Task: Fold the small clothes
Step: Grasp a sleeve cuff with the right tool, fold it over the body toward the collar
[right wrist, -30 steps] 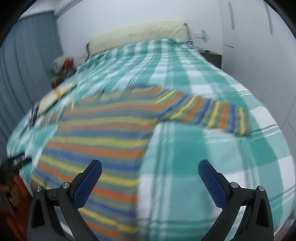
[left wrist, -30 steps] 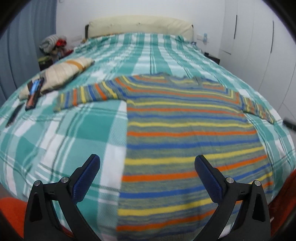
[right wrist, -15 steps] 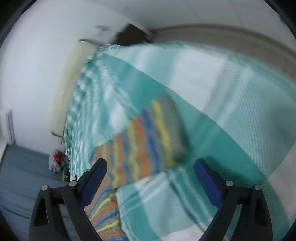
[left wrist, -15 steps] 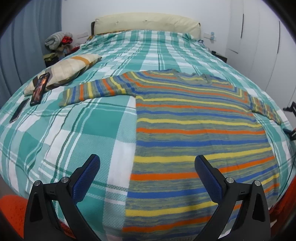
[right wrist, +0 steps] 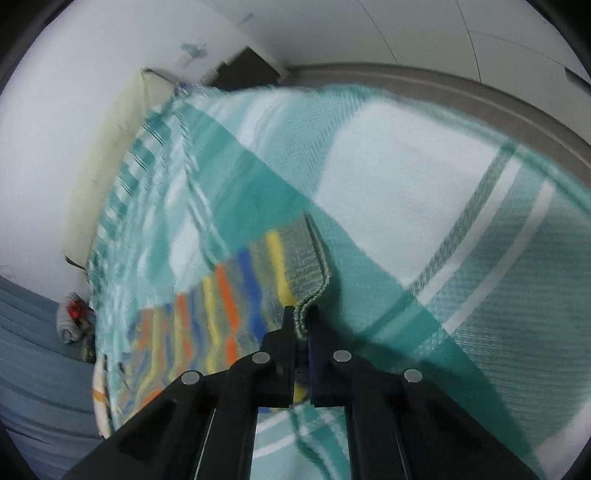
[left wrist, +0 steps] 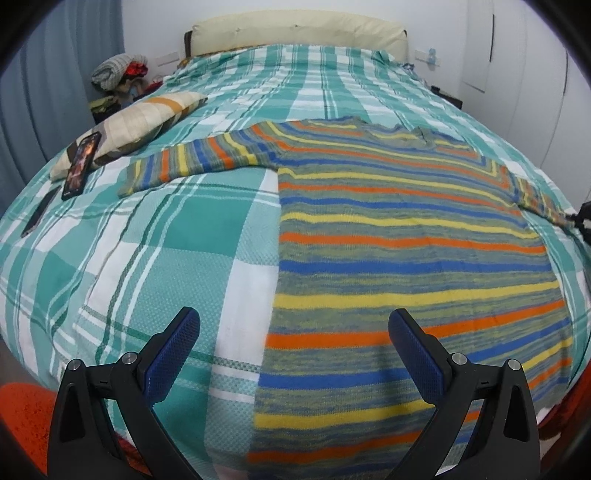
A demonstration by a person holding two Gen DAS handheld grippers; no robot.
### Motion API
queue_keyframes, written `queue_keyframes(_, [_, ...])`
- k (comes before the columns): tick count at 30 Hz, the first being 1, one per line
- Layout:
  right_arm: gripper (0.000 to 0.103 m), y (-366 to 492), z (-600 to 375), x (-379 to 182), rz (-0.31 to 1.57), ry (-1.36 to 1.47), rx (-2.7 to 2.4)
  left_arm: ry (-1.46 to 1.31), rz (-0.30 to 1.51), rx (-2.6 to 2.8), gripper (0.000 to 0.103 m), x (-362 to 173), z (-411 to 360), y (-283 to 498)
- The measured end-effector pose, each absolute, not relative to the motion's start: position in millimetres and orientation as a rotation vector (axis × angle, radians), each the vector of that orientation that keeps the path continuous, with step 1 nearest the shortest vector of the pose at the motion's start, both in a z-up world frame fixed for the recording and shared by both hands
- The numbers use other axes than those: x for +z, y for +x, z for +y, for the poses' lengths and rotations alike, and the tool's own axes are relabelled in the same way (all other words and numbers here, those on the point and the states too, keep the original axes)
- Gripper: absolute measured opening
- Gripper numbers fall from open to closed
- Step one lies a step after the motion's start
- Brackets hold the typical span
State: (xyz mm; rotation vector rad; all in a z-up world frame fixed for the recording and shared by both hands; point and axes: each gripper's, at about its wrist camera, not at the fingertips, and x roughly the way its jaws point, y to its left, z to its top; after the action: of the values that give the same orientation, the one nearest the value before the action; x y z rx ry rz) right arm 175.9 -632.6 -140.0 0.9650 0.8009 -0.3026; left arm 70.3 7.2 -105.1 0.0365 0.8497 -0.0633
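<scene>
Teal-and-white plaid bedspread [left wrist: 192, 236] covers the bed, spreads out ahead of the gripper. Cream headboard [left wrist: 295, 31] at the far end, straight ahead. Forward-left: beige patterned pillow [left wrist: 147, 118] with a phone [left wrist: 81, 160] lying across its near end; second dark flat object [left wrist: 38, 216], type unclear, just beside it, nearer. Clothes pile [left wrist: 118, 72] far left by the blue curtain [left wrist: 48, 81]. White wardrobe doors [left wrist: 517, 66] far right.
</scene>
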Motion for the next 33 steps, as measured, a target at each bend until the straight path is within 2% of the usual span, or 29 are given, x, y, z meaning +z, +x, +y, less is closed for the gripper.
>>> queue_keyframes(5, [0.005, 184, -598, -52, 0.687, 0.814, -0.137, 0.001, 0.831, -0.079, 0.102, -99, 11, 72])
queue_keyframes(9, [0.005, 209, -523, 33, 0.65, 0.639, 0.089, -0.031, 0.827, -0.096, 0.102, -96, 12, 75])
queue_keyframes(12, [0.005, 238, -450, 69, 0.655, 0.533, 0.23, -0.03, 0.818, -0.098, 0.102, -94, 13, 75])
queue_keyframes(15, [0.005, 267, -378, 83, 0.685, 0.434, 0.334, -0.036, 0.821, -0.095, 0.102, -95, 15, 74])
queue_keyframes(18, [0.007, 293, -317, 73, 0.735, 0.365, 0.4, -0.04, 0.835, -0.085, 0.102, -97, 18, 74])
queue_keyframes(20, [0.029, 313, -283, 51, 0.813, 0.348, 0.436, -0.043, 0.841, -0.079, 0.102, -99, 20, 74])
queue_keyframes(21, [0.053, 322, -269, 39, 0.857, 0.349, 0.447, -0.044, 0.841, -0.075, 0.102, -99, 22, 74])
queue_keyframes(22, [0.058, 327, -264, 31, 0.872, 0.354, 0.458, -0.046, 0.841, -0.072, 0.102, -99, 23, 74])
queue_keyframes(28, [0.058, 331, -279, 19, 0.881, 0.312, 0.446, -0.076, 0.845, -0.077, 0.102, -99, 28, 77])
queue_keyframes(33, [0.053, 330, -306, -28, 1.045, 0.279, 0.4, -0.073, 0.858, -0.085, 0.102, -103, 22, 83])
